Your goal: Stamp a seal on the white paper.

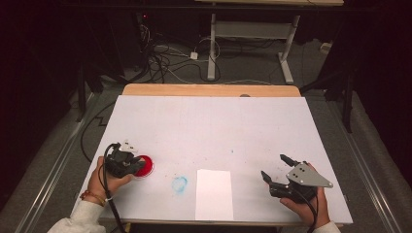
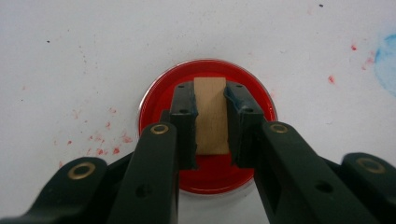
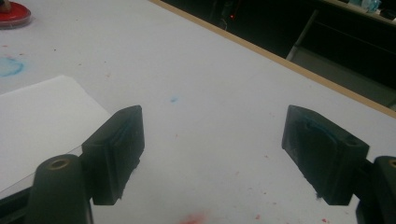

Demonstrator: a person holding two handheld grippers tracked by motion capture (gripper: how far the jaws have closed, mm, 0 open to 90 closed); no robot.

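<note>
A round dish of red paint (image 1: 144,165) (image 2: 205,126) sits near the table's left front. My left gripper (image 1: 127,159) (image 2: 211,119) hovers right over it, shut on a small tan wooden block (image 2: 211,116) held upright between the jaws. A white sheet of paper (image 1: 214,193) (image 3: 37,121) lies at the front middle. At the front right, my right gripper (image 1: 277,167) (image 3: 212,154) is open above the table with nothing between its jaws.
A blue paint smear (image 1: 179,184) (image 3: 10,66) marks the white tabletop (image 1: 214,131) left of the paper. Red specks surround the dish. The wooden table edge (image 1: 209,90) runs along the back; cables and a desk frame lie on the floor beyond.
</note>
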